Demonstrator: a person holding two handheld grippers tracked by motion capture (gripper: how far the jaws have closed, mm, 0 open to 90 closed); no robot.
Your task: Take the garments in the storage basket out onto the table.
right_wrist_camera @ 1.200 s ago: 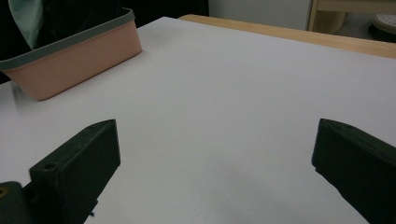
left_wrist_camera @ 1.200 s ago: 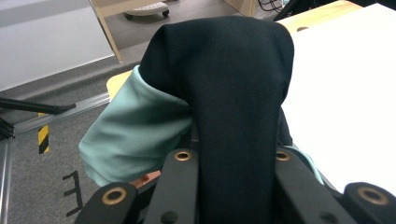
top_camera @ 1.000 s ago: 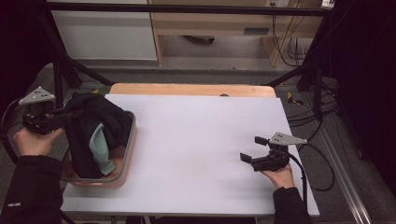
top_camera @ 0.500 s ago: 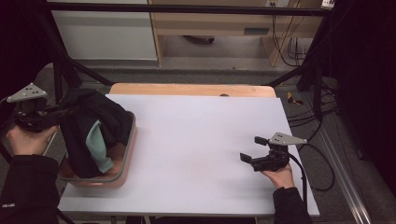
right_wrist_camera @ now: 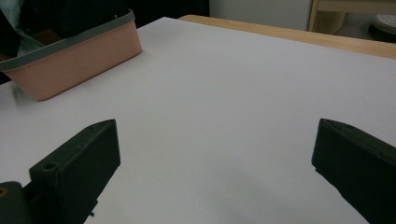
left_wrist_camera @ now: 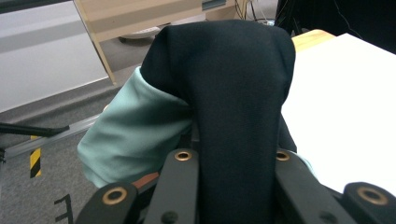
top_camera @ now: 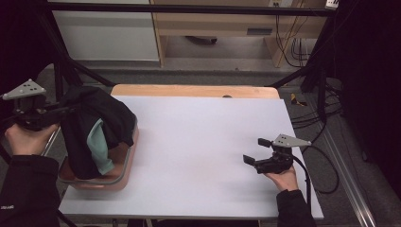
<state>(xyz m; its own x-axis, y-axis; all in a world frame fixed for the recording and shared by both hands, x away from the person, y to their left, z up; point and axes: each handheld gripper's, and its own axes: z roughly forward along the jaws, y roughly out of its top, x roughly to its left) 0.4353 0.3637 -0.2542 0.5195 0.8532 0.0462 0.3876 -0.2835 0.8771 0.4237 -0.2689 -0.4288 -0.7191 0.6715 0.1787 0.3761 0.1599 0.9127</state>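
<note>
A black garment (top_camera: pixel 94 116) and a mint-green garment (top_camera: pixel 97 144) are heaped in a pink basket (top_camera: pixel 125 163) on the table's left side. My left gripper (top_camera: pixel 64 111) comes in from the left and is shut on a fold of the black garment, holding it raised above the basket. In the left gripper view the black garment (left_wrist_camera: pixel 233 93) runs up between the jaws of my left gripper (left_wrist_camera: pixel 233 161), with the mint-green garment (left_wrist_camera: pixel 135 130) beside it. My right gripper (top_camera: pixel 256 150) rests on the white table at the right, open, with nothing between its jaws (right_wrist_camera: pixel 210 154).
The white table top (top_camera: pixel 203 142) has a wooden strip (top_camera: pixel 189 90) along its far edge. The pink basket (right_wrist_camera: pixel 84 53) with a grey rim lies far across from the right gripper. Black frame poles and cables stand around the table.
My left gripper has shifted a little left and up, drawing the black garment with it. The right gripper has not moved.
</note>
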